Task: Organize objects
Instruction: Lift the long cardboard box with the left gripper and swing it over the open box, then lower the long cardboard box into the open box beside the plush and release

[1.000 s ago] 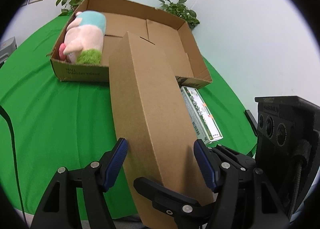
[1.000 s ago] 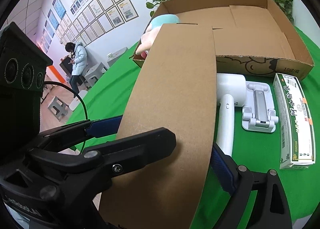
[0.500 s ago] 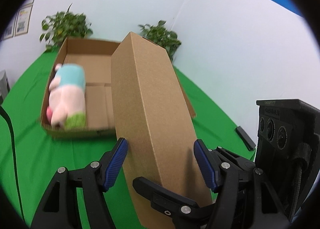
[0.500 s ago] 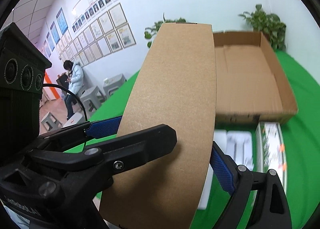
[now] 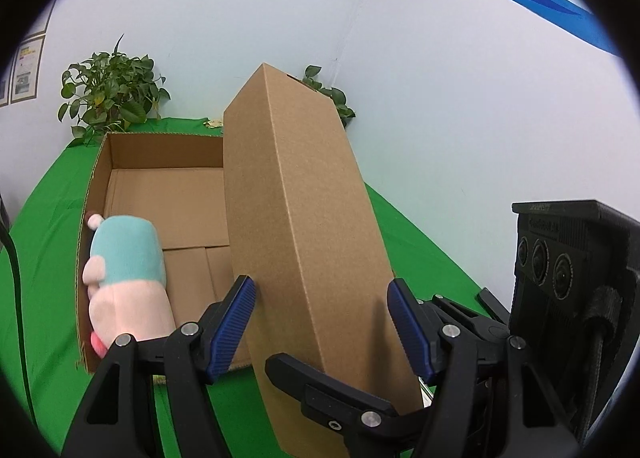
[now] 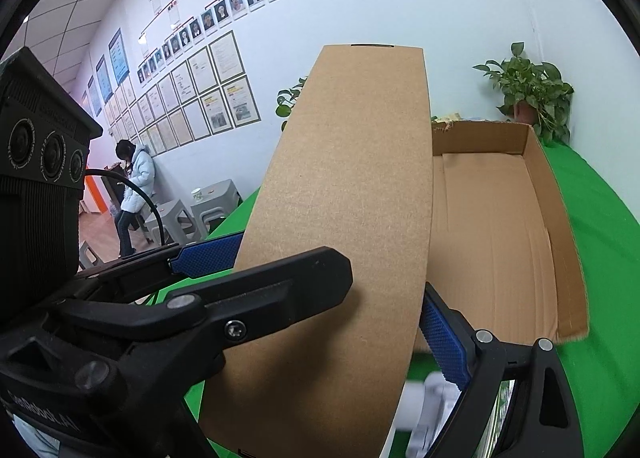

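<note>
Both grippers hold one long brown cardboard box (image 5: 304, 226), raised and tilted up over the table. My left gripper (image 5: 322, 322) is shut on its near end, blue pads (image 5: 234, 324) on its two sides. My right gripper (image 6: 320, 298) is shut on the same box (image 6: 352, 218). Behind it an open cardboard tray (image 5: 168, 146) stands on the green cloth, also in the right wrist view (image 6: 560, 226). A pink and teal plush toy (image 5: 126, 274) lies inside the tray at its left.
Potted plants (image 5: 108, 98) stand at the back against the white wall, one also in the right wrist view (image 6: 532, 90). White items (image 6: 432, 402) lie blurred on the green cloth (image 6: 608, 258) below the box. A person (image 6: 134, 194) sits far left by grey stools.
Both grippers have lifted the long box off the table and carried it forward. The tray now lies closer and lower, and the items on the cloth have dropped out of the left view.
</note>
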The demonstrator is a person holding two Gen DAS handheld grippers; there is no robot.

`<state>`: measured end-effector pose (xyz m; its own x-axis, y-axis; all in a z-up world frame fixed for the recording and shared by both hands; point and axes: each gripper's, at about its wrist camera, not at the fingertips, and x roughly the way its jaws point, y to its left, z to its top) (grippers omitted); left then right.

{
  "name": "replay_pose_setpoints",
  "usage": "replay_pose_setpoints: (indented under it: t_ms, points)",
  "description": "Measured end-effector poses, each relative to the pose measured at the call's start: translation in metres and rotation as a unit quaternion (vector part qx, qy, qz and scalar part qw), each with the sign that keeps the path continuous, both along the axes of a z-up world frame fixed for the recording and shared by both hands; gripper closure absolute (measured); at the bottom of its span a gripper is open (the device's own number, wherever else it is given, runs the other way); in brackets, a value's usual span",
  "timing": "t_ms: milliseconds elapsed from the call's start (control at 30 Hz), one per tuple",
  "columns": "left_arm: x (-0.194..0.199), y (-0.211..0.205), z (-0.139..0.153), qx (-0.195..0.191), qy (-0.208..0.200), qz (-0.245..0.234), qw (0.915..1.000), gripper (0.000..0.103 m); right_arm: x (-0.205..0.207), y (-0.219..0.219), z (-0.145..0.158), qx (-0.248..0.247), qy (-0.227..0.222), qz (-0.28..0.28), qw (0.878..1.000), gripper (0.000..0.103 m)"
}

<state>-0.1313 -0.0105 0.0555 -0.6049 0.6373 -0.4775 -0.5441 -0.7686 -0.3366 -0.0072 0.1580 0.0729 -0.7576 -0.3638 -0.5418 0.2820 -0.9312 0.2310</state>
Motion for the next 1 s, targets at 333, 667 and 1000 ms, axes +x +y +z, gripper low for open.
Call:
replay_pose_setpoints:
  t_ms: [333,667,1000]
  points:
    - [-0.059,-0.006,-0.017,-0.014,-0.023,0.018,0.9995,0.036,-0.088,0.001,-0.027,-0.012,-0.027,0.019,0.999,0.013]
    - [-0.113,-0.007,-0.065,-0.046,-0.087,0.04,0.9943,0.036,-0.173,0.008,-0.096,-0.043,-0.08,0.038,0.995,0.013]
    - [-0.129,0.004,-0.099,-0.082,-0.124,0.052,0.9875,0.044,-0.213,0.006,-0.149,-0.05,-0.106,0.03,0.993,0.013]
